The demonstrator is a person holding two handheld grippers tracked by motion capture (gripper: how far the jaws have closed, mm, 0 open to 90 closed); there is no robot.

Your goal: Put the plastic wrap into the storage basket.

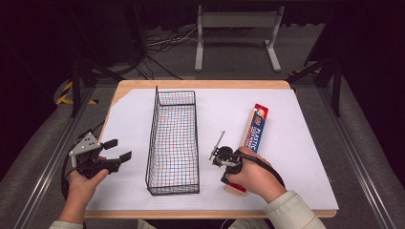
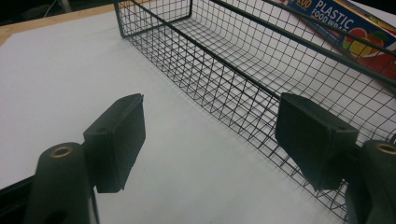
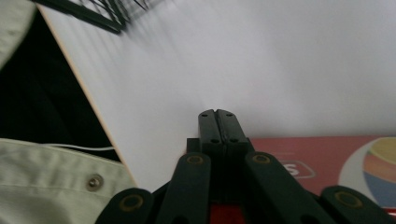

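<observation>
Flanking black wire-mesh basket (image 1: 173,143): long cardboard wrap box (image 1: 252,131).

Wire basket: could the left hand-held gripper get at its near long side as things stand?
Probably yes. The left hand-held gripper is open, its jaws facing the wire basket, with bare white table cover between them and nothing in the way.

A long, narrow black wire-mesh basket (image 1: 173,143) stands upright on the white sheet, left of the table's middle, its long axis running away from the person. Nothing lies inside it. Right of it, well apart, a long red and blue cardboard box of plastic food wrap (image 1: 253,131) lies flat, tilted slightly, its far end leaning right. Its near end sits under the person's right hand (image 1: 255,177).
</observation>
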